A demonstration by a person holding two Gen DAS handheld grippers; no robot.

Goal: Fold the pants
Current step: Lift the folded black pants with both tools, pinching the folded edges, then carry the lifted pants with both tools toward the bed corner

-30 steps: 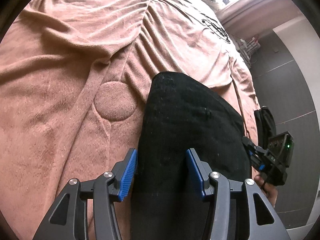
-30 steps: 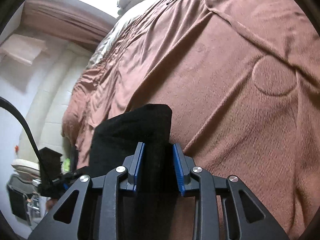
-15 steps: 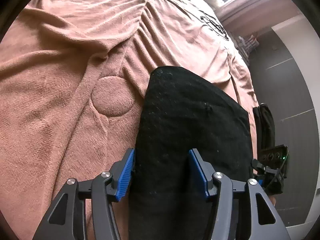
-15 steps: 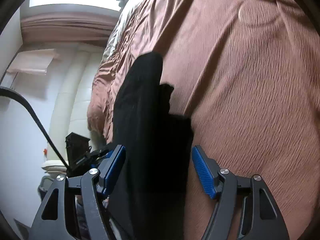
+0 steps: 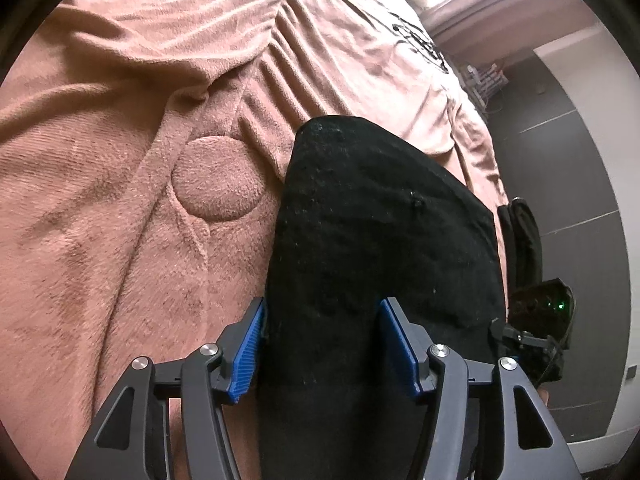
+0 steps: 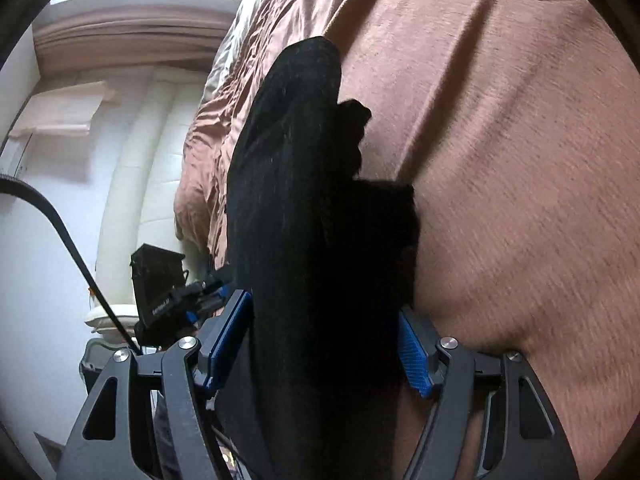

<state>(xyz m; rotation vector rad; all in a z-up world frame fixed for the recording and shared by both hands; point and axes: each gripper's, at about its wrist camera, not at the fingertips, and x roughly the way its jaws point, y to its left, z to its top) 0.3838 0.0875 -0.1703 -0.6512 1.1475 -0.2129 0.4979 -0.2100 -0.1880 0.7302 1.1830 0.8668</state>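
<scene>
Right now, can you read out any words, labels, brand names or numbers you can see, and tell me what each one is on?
Nothing can be read for certain.
Black print on the pale cloth at the far end of the bed: too distorted to read.
White lettering on the black device seen in the right wrist view: too small and blurred to read.
The black pants and brown blanket show no text.

1. I see the black fabric pants (image 5: 380, 248) folded into a compact, thick, lint-flecked bundle with a rounded far end.
2. They lie on the brown fleece blanket (image 5: 120, 240), just right of its embossed circle (image 5: 218, 180).
3. From my right camera, the pants (image 6: 304, 220) show stacked, uneven layers.
</scene>
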